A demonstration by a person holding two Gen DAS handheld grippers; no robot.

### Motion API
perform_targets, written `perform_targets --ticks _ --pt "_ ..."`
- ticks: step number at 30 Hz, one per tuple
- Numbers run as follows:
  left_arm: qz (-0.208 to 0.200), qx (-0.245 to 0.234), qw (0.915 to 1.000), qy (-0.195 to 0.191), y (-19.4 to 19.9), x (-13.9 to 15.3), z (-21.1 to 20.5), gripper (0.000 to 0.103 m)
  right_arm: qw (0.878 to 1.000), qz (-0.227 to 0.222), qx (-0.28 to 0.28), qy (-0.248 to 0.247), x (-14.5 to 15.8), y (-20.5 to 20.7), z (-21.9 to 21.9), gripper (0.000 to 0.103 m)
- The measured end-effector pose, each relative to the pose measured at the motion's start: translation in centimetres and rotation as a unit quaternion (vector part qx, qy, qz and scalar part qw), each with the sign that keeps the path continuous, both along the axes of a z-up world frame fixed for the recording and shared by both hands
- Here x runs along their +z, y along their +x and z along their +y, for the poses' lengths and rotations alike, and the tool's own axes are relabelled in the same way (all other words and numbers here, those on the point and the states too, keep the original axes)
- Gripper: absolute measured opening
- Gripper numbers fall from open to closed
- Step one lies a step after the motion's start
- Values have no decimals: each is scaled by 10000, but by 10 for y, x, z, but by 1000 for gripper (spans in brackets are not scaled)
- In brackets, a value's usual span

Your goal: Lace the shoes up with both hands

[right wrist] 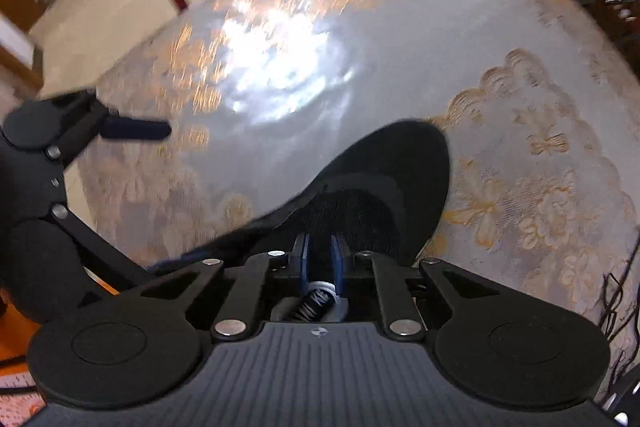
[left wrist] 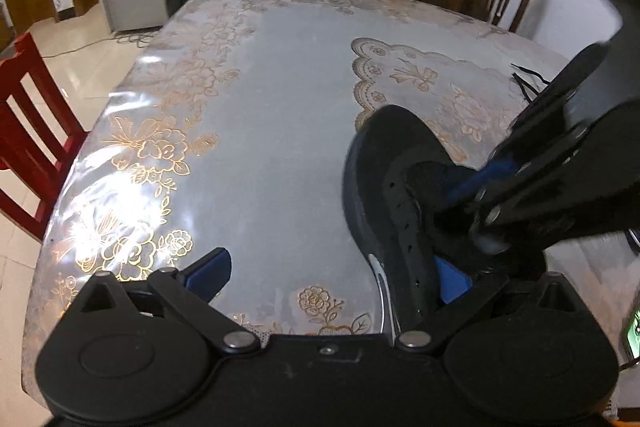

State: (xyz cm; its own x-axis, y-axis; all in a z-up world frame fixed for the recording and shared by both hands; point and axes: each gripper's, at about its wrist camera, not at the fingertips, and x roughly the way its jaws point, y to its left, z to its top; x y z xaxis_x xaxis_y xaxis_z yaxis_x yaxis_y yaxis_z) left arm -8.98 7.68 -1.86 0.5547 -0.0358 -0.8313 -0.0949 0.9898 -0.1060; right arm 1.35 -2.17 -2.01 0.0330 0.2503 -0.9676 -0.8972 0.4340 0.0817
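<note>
Over the black shoe [left wrist: 384,187], the wide-open left gripper [left wrist: 332,275] is straddling its side to steady it while the right gripper [right wrist: 320,259], jaws nearly together, is reaching into the tongue, whether gripping anything I cannot tell.

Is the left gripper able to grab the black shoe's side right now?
Probably yes. The left gripper is wide open, and one blue finger already sits inside the black shoe, with the eyelet side between its fingers. The right gripper crowds the tongue, though.
</note>
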Motion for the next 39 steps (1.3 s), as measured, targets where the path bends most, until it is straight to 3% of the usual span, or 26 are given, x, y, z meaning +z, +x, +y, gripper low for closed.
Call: perform_targets --ticks 3,6,8,10,12,14,16,18,21,24,28,30,33,35,39 --pt "-30 -63 10000 59 -2 2 -7 102 9988 144 228 -419 -28 6 16 12" --pt "-103 -53 9993 352 -6 5 -11 102 9989 187 226 -372 -42 13 25 9" --pt "-192 -119 9994 248 -10 9 -9 102 9994 178 191 -248 -43 15 22 7" --pt "-272 -184 9994 120 -14 14 -7 102 9999 143 58 24 -26 11 5 10" --pt "-337 -230 9991 95 -16 18 -7 102 9980 144 -267 561 8 5 -22 18" --pt "-379 -284 9988 85 -16 22 -5 102 9935 -162 -489 1020 40 -5 -51 41" --pt "-408 -336 9986 86 -15 26 -2 102 9862 -608 -695 1371 62 -19 -81 47" --pt "-449 -395 9982 94 -13 32 0 102 9807 -842 -957 1481 69 -33 -107 47" --pt "-523 -609 9968 -54 -9 44 2 102 9762 -948 -1305 1451 55 -55 -129 50" --pt "-550 -1104 9922 -148 -5 54 -7 102 9746 -978 -1461 1389 32 -79 -132 50" --pt "-587 -1743 9828 166 -6 56 -31 102 9649 -1433 -1717 1380 14 -98 -121 50" --pt "-571 -1780 9822 167 2 54 -37 102 9568 -1799 -1858 1328 3 -105 -113 50" --pt "-383 -1725 9842 -121 32 49 -44 102 9465 -1960 -2137 1416 -5 -101 -105 47" --pt "-241 -1772 9838 -150 49 40 -51 102 9385 -1822 -2440 1629 -13 -100 -106 26" --pt "2 -1516 9881 242 59 16 -59 103 9113 -1251 -3214 2249 -21 -91 -129 24"
